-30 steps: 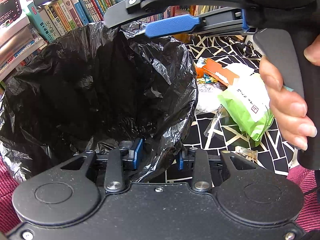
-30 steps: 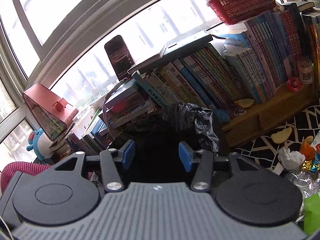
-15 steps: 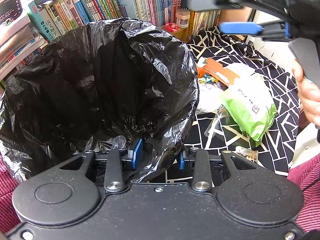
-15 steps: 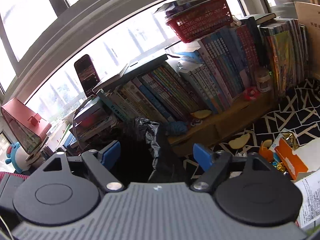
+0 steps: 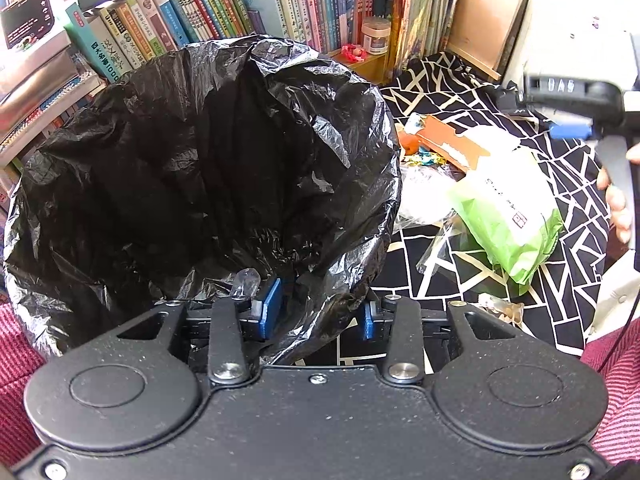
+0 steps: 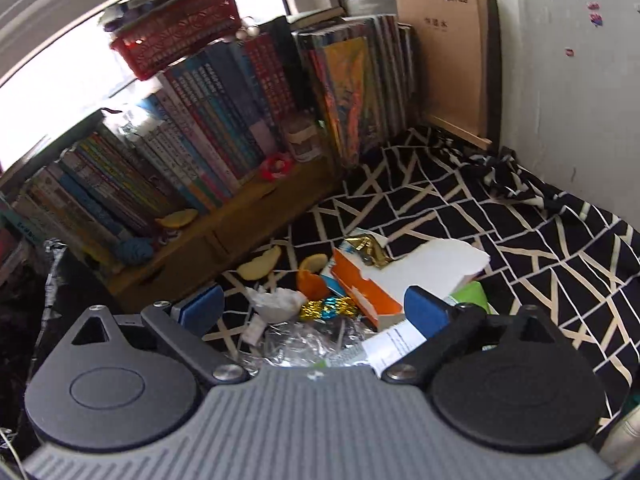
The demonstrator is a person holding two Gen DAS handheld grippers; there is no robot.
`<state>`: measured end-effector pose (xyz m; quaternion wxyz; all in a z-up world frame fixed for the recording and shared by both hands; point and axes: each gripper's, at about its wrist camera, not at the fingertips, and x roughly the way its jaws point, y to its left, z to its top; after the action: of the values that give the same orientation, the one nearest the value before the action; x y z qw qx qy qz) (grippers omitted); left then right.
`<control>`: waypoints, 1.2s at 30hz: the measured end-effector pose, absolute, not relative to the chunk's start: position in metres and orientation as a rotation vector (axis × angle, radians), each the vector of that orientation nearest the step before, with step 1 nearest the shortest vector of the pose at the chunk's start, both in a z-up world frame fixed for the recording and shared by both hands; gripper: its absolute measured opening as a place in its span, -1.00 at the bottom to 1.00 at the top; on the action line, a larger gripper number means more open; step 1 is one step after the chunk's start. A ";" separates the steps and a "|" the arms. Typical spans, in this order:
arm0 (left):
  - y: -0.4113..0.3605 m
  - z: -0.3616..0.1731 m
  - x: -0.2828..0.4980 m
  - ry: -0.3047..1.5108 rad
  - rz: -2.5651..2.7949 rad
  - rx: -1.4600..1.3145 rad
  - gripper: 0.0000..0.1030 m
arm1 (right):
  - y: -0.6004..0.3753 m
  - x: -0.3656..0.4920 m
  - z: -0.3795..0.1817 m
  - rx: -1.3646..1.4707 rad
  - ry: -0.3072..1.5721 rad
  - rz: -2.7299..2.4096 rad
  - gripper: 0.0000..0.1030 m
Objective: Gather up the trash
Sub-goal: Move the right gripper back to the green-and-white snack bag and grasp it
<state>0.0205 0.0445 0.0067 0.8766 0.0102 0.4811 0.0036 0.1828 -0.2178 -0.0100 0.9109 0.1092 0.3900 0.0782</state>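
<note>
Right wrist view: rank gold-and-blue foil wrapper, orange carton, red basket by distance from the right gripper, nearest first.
1. Gold-and-blue foil wrapper: on the patterned cloth between the open jaws of the right gripper.
2. Orange carton: just behind the wrapper, slightly right.
3. Red basket: on top of the books, far upper left.

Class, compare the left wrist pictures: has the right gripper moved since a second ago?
Yes. The right gripper has swung rightward, away from above the black trash bag, to the frame's right edge beyond the green packet.
</note>
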 end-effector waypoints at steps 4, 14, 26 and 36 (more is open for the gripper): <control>0.042 0.008 0.021 1.008 0.031 0.014 -0.27 | -0.227 0.192 -0.032 0.225 0.897 0.064 0.95; 0.037 0.010 0.018 0.994 0.064 0.027 -0.24 | -0.268 0.200 -0.082 0.442 1.073 -0.179 1.00; 0.028 0.009 0.017 0.991 0.074 0.078 -0.16 | -0.265 0.216 -0.125 0.505 1.194 -0.215 1.00; 0.029 0.008 0.016 0.990 0.074 0.090 -0.14 | -0.252 0.222 -0.147 0.467 1.293 -0.153 1.00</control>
<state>0.0163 0.0288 0.0083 0.8783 0.0434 0.4749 0.0353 0.2215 -0.2517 -0.1466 0.7702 0.2151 0.5962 -0.0705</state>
